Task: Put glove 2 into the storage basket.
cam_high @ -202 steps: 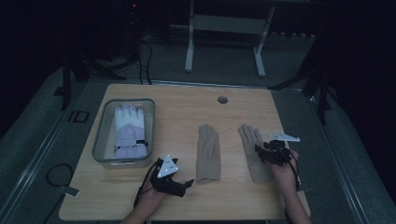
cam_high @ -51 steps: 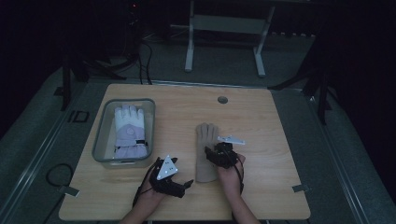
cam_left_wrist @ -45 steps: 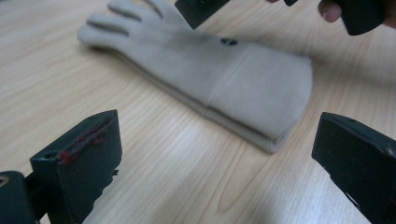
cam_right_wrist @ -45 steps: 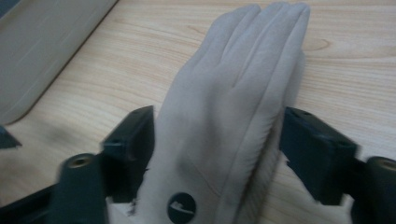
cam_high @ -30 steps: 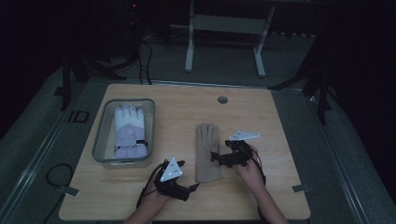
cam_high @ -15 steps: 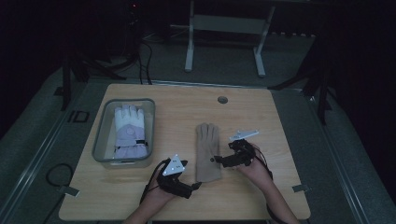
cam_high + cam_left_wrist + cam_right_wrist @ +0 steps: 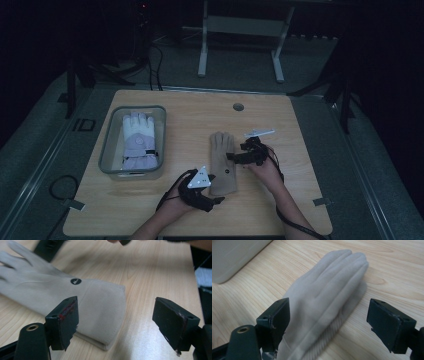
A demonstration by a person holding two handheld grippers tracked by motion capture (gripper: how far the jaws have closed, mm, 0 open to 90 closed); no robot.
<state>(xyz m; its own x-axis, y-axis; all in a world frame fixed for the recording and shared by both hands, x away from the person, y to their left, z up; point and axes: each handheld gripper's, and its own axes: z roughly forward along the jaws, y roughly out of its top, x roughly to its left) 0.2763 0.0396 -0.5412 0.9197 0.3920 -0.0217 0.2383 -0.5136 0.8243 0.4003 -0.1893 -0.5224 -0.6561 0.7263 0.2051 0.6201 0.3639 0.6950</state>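
Both my claws have closed in on the beige glove [image 7: 223, 162] since a second ago — jaws just narrowing, yet apart, nothing clamped. From above, my left claw [image 7: 216, 200] sits at its cuff, my right claw [image 7: 231, 157] beside its fingers. Left gripper view: cuff between my jaws, fingertips cut off. Right gripper view: fingers ahead — stacked glove beneath, half hidden.

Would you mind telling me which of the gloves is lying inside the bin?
The white-and-lilac glove: it lies in the grey bin at the table's left, while the beige gloves lie stacked on bare wood.
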